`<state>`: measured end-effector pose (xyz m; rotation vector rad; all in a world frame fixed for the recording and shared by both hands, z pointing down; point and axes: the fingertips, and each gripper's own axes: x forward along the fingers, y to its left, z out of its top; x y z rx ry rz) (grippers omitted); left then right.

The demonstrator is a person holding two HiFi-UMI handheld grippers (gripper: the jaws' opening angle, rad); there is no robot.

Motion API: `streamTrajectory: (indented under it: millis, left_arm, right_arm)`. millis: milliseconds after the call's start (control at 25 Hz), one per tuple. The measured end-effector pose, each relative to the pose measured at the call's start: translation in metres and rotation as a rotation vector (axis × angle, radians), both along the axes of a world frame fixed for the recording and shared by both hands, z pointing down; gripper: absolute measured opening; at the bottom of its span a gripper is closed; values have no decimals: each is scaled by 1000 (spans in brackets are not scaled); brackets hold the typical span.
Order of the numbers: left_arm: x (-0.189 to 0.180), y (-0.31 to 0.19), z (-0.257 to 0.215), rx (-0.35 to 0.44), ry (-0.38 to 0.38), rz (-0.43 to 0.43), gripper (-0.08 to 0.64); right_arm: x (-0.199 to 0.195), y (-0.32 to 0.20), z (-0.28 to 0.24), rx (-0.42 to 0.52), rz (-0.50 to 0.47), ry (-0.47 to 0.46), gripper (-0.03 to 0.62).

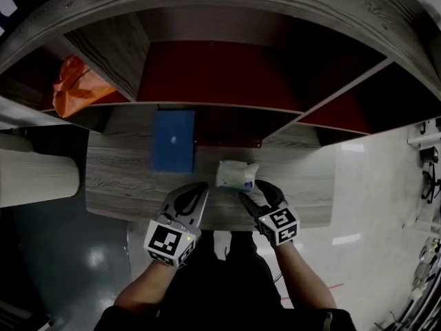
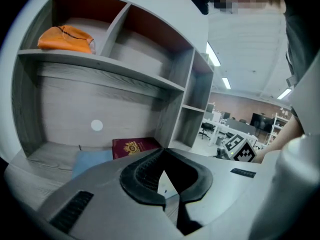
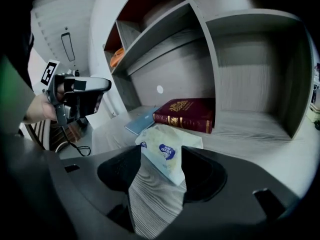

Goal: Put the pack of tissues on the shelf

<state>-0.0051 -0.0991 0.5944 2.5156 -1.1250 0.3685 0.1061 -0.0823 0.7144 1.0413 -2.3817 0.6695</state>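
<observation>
The pack of tissues (image 1: 237, 174) (image 3: 165, 149), white with a blue logo, lies on the shelf unit's bottom board (image 1: 124, 178) near its front edge. My right gripper (image 1: 256, 193) (image 3: 161, 153) is right behind it, open wide. The pack's near end sits between the jaw tips, and the pads do not squeeze it. My left gripper (image 1: 198, 190) (image 2: 172, 196) hovers over the board's front edge to the left of the pack, shut with nothing in it. It also shows at the left of the right gripper view (image 3: 80, 101).
A blue notebook (image 1: 173, 141) (image 3: 141, 120) lies flat on the same board, with a dark red book (image 3: 187, 114) (image 2: 134, 146) to its right at the back. An orange bag (image 1: 79, 85) (image 2: 66, 38) sits in an upper left compartment. A pale cylinder (image 1: 34, 178) stands at far left.
</observation>
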Motion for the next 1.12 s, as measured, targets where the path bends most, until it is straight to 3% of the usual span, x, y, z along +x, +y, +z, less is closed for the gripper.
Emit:
streamTrajectory:
  millis: [520,800,1120]
  left_arm:
    - [-6,12,0,-17,-17,32,14]
    - [-3,4,-18,5,-3,24,14]
    - [11,1,-45,39,12,17,14]
  right_arm:
    - [1,-17,41,-98,92,84,203]
    - [3,-9,27,-99,55,90,57]
    - [24,-8,-10,-36,43,88,35]
